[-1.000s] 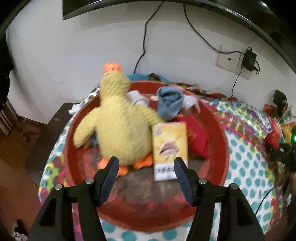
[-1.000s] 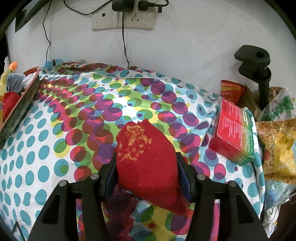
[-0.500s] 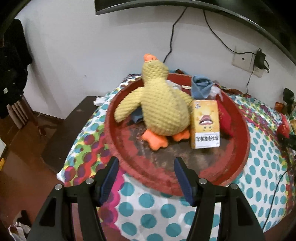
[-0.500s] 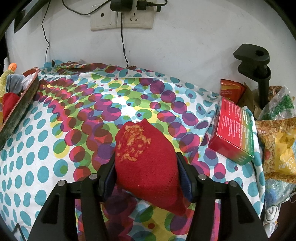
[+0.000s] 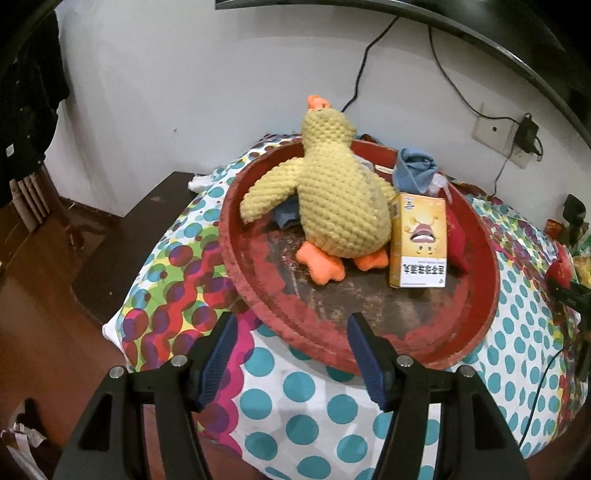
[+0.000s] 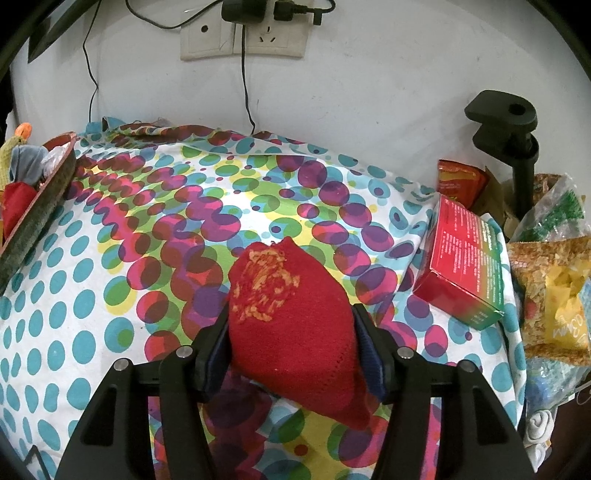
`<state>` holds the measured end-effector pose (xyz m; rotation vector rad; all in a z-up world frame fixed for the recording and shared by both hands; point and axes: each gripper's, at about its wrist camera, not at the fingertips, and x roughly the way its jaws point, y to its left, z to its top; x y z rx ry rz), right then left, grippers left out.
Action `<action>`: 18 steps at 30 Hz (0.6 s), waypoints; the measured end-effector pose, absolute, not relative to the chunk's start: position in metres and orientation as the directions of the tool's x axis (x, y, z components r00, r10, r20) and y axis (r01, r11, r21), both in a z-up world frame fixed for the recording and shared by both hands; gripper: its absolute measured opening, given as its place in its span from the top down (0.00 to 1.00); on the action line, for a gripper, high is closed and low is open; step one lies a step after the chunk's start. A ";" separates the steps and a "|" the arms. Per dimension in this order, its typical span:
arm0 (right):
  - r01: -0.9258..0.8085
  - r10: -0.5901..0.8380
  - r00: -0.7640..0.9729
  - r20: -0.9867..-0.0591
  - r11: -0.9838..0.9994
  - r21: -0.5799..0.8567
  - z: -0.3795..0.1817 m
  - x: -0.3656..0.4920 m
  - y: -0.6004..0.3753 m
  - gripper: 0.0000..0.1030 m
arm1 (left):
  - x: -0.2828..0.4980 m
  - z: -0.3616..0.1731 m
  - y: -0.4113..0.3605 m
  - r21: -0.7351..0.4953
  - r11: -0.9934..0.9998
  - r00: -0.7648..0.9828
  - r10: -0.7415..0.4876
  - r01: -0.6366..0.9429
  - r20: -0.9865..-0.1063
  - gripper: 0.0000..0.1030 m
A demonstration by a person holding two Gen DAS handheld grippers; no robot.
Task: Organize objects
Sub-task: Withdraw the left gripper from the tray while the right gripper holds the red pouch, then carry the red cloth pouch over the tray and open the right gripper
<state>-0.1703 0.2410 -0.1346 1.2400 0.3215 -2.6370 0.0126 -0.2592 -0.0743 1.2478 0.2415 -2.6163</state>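
A round red tray (image 5: 373, 356) sits on the dotted tablecloth (image 5: 314, 398). In it lie a yellow knitted duck (image 5: 340, 206), an upright yellow box (image 5: 419, 243), a rolled blue cloth (image 5: 413, 170) and a red cloth (image 5: 456, 236). My left gripper (image 5: 291, 319) hovers open and empty just before the tray's near rim. In the right wrist view my right gripper (image 6: 291, 314) is shut on a red knitted sock (image 6: 295, 354) with an orange patch, held just above the cloth. The tray's edge (image 6: 40, 199) shows at the far left of that view.
A red and green box (image 6: 465, 273), snack bags (image 6: 554, 295) and a black clamp stand (image 6: 517, 147) crowd the table's right side. A wall socket with plugged cables (image 6: 243, 33) is behind. A dark wooden side table (image 5: 122, 243) stands left of the table.
The left gripper has drawn back from over the tray towards its near left rim, so the whole tray now shows. The right gripper stays still, holding the red sock.
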 end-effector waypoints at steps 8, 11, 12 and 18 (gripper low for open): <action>0.222 -0.059 -0.632 -0.773 -0.969 -0.107 -0.133 -0.166 0.234 0.49 | 0.012 -0.080 -0.264 -0.040 -0.956 -0.598 -0.150 0.291 -0.787 0.38; 0.177 -0.034 -0.630 -0.776 -0.979 -0.102 -0.132 -0.165 0.231 0.51 | 0.012 -0.082 -0.266 -0.053 -0.954 -0.594 -0.139 0.294 -0.793 0.38; 0.166 -0.027 -0.628 -0.777 -0.981 -0.100 -0.131 -0.166 0.230 0.52 | 0.012 -0.082 -0.266 -0.058 -0.955 -0.594 -0.133 0.291 -0.794 0.38; 0.133 -0.039 -0.644 -0.764 -0.989 -0.061 -0.108 -0.160 0.222 0.53 | 0.013 -0.079 -0.265 -0.053 -0.956 -0.601 -0.137 0.288 -0.788 0.38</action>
